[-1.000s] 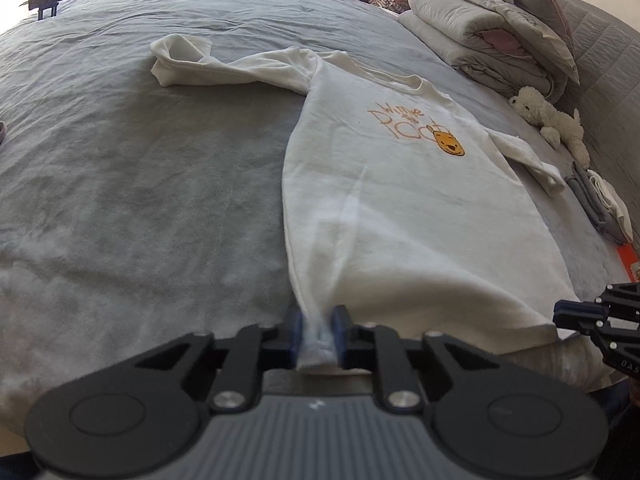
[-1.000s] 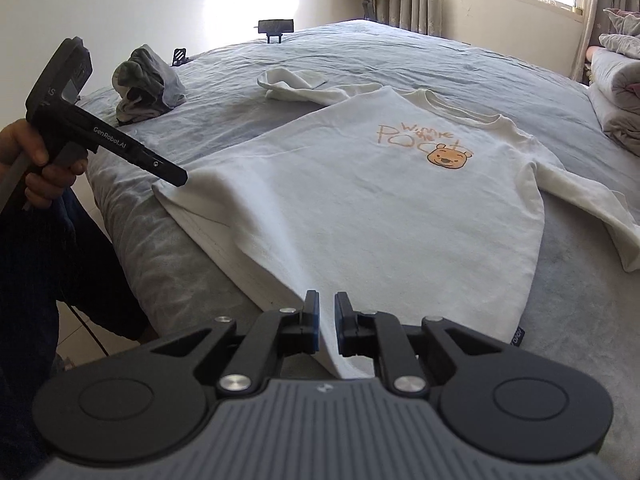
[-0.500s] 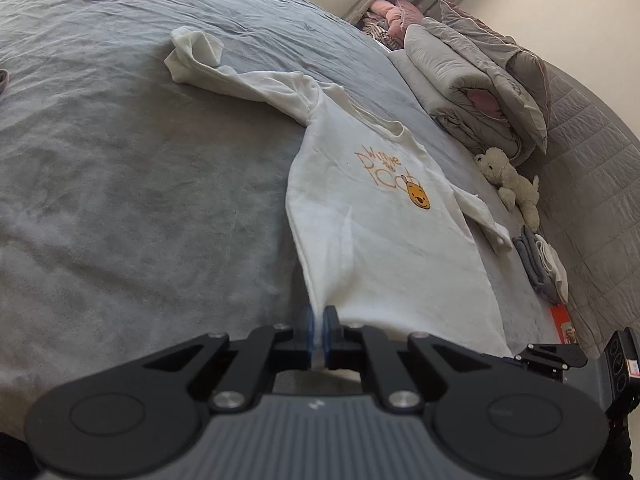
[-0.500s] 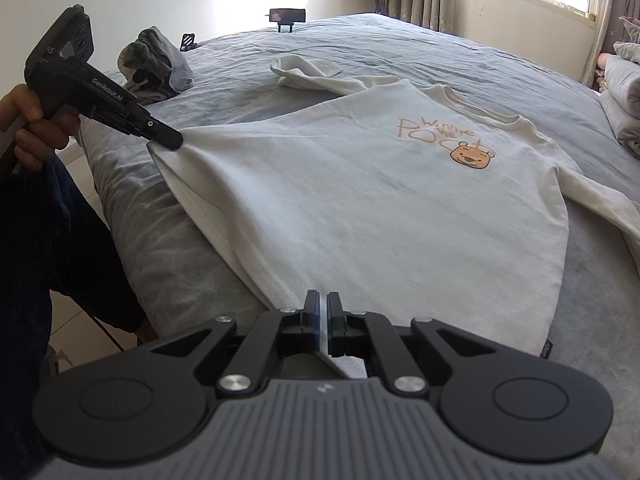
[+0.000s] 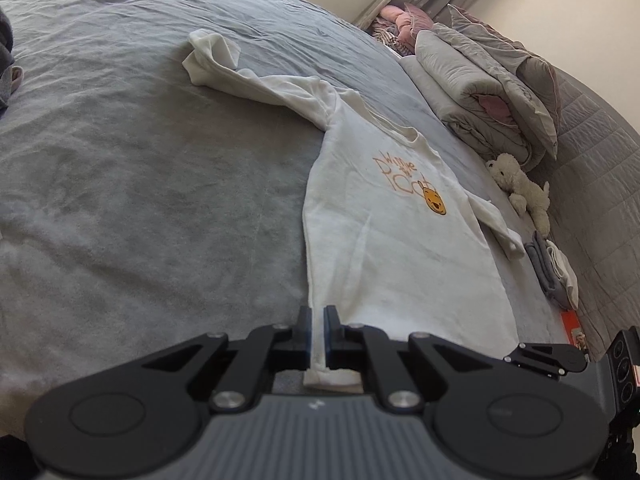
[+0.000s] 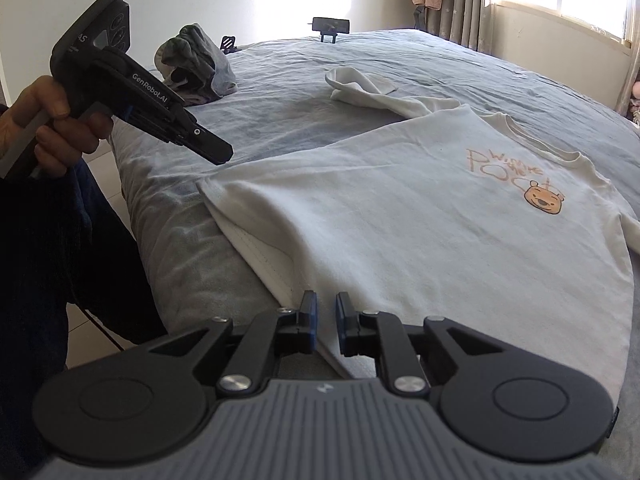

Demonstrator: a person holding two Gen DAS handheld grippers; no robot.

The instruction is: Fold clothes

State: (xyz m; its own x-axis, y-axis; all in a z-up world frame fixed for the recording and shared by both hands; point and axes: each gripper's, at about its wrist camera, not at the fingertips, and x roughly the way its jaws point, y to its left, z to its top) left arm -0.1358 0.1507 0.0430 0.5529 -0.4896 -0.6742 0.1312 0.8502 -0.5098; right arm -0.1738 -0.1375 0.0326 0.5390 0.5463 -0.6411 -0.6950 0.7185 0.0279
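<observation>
A cream long-sleeve shirt [image 5: 380, 216] with an orange bear print lies face up on the grey bed [image 5: 120, 180]; it also shows in the right wrist view [image 6: 420, 224]. My left gripper [image 5: 316, 332] stands slightly open, with the shirt's left hem corner lying loose between the fingers. In the right wrist view the left gripper [image 6: 216, 152] hovers just above that corner. My right gripper [image 6: 325, 326] is slightly open at the hem near the bed's front edge; the cloth lies between and under the fingers.
Folded grey quilts [image 5: 480, 80] and a white plush toy [image 5: 520, 192] lie at the far right. A small stack of folded clothes [image 5: 552, 272] sits beside them. A grey crumpled garment [image 6: 196, 64] lies at the bed's far left corner.
Both grippers were shut on the hem half a second ago and have now opened a little. The left gripper has let go of the corner and lifted just off it.
</observation>
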